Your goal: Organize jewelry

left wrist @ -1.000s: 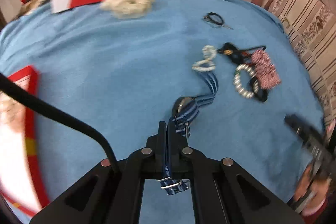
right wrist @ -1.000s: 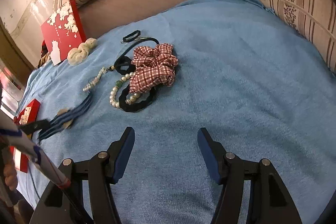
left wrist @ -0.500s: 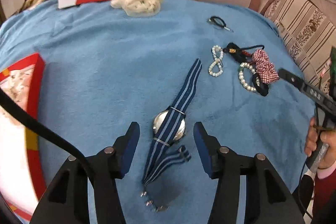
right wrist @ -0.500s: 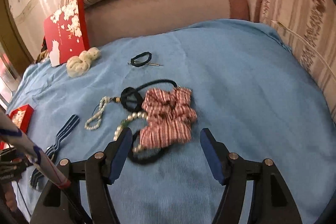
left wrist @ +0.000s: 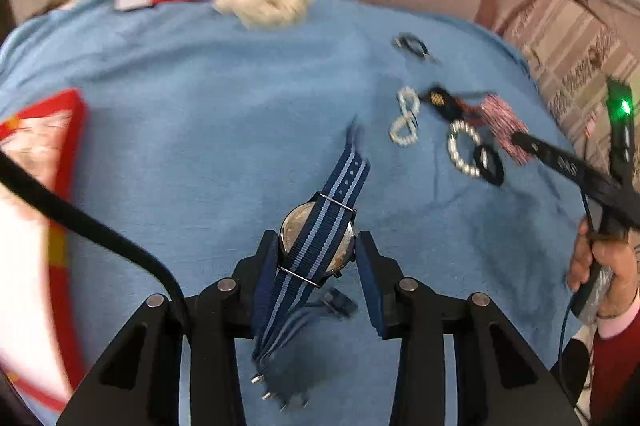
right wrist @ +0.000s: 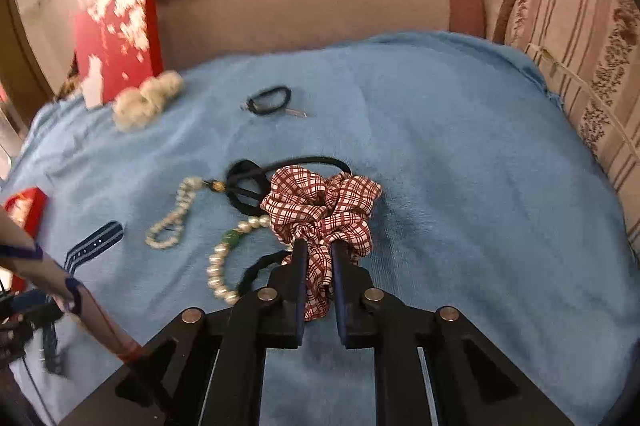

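L gripper (left wrist: 316, 258) points steeply down, jaws part-open & just been closing in, watch case between the pads, right pad not touching. R gripper (right wrist: 320, 266) also angled down, jaws just snapped nearly shut, pinching checked fabric. Person's right hand (left wrist: 600, 274) wraps R gripper's handle, pink cuff at wrist

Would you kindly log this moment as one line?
left gripper: closing around watch, not gripping | right gripper: just closed on checked scrunchie
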`<state>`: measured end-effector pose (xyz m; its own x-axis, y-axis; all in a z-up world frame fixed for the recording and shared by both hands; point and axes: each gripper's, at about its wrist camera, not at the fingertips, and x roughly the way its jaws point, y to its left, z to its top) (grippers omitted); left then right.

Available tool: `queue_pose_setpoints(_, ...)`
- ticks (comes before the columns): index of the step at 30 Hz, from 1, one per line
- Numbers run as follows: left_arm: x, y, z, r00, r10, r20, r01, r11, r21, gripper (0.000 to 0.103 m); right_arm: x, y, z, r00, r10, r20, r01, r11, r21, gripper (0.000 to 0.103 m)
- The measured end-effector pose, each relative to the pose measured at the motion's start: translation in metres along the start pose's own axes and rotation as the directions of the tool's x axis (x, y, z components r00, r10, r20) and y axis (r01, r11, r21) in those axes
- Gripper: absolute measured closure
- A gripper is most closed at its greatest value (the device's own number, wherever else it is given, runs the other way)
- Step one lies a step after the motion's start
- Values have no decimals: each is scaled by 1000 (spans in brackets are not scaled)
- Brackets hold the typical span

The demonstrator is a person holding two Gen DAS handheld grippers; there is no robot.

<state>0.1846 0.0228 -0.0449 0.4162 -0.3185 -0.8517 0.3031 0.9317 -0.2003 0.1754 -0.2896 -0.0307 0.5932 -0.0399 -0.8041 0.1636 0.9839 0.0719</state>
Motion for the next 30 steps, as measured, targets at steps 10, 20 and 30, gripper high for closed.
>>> queue_pose_setpoints(10,-52,-6,-26,764,601,234,-644,730,228,65,-42,44,-57,878,474,-70,-453,868,204,90)
queue_pose_setpoints(20,-17,-78,-102,919,383,96,-388,833,395,63,-34,33,-104,957,276,-88,-259,951,169,65)
queue_pose_setpoints(30,-96,-23,-84,993,89,83,-98,989,109,56,-52,-10,-94,990,142,-22,-136,975,178,58)
